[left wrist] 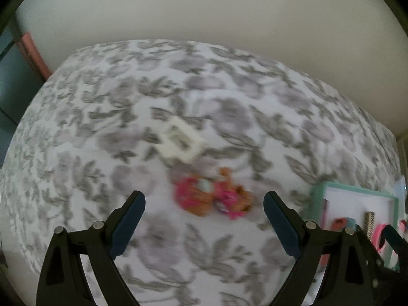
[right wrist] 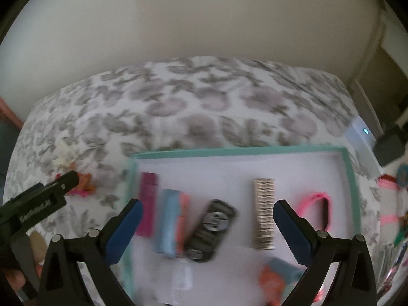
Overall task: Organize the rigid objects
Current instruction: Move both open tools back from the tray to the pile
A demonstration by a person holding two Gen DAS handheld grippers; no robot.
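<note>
A pink and orange hair clip [left wrist: 213, 195] lies on the floral bedspread, just ahead of my open, empty left gripper [left wrist: 204, 205]. A cream claw clip [left wrist: 181, 140] lies farther off. My right gripper [right wrist: 207, 210] is open and empty above a teal-rimmed white tray [right wrist: 350, 178]. The tray holds a magenta clip [right wrist: 148, 204], a blue and coral clip [right wrist: 170, 224], a black clip [right wrist: 210, 229], a gold barrette [right wrist: 264, 213] and a pink band [right wrist: 316, 201]. The tray [left wrist: 318, 191] also shows at the right edge of the left wrist view.
The bed [left wrist: 102, 127] stands against a plain wall [left wrist: 204, 7]. The left gripper [right wrist: 38, 201] shows at the left of the right wrist view. More colourful items [right wrist: 392, 204] lie right of the tray. A white device [right wrist: 362, 132] sits beyond the bed's right edge.
</note>
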